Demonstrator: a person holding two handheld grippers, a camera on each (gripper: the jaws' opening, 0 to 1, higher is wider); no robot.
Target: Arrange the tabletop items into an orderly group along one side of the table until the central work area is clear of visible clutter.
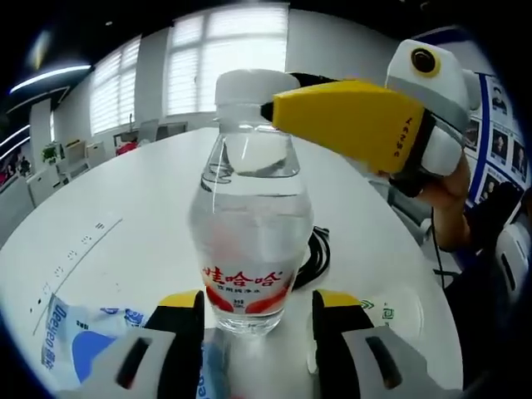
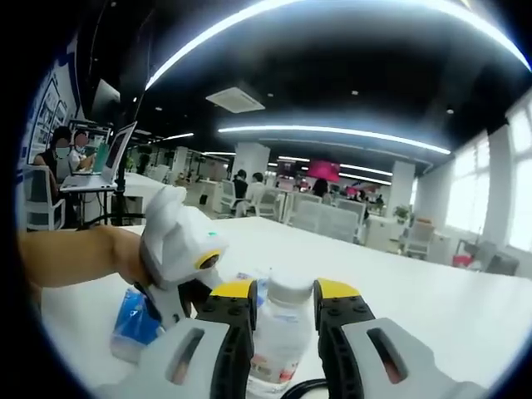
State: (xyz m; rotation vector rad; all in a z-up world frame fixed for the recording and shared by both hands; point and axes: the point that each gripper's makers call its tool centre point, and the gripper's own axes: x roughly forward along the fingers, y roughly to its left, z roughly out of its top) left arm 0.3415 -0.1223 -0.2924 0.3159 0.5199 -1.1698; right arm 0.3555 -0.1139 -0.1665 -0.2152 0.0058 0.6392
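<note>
A clear water bottle (image 1: pixel 249 224) with a white cap and a red-lettered label stands upright on the white table (image 1: pixel 116 208). My left gripper (image 1: pixel 258 332) is open, its yellow-tipped jaws flanking the bottle's base with a small gap on the right side. My right gripper (image 1: pixel 274 112) reaches in from the right, held by a hand, with its yellow jaw against the bottle's neck just under the cap. In the right gripper view the bottle (image 2: pixel 283 328) sits between the jaws of my right gripper (image 2: pixel 285 303), which is shut on its neck. The white left gripper (image 2: pixel 204 283) is low beside it.
A blue and white tissue pack (image 1: pixel 75 341) lies at the near left, seen as the tissue pack (image 2: pixel 133 320) behind the left gripper. A black cable (image 1: pixel 316 258) coils behind the bottle. A small white packet (image 1: pixel 391 312) lies to the right. Office desks and people sit beyond the table (image 2: pixel 416 307).
</note>
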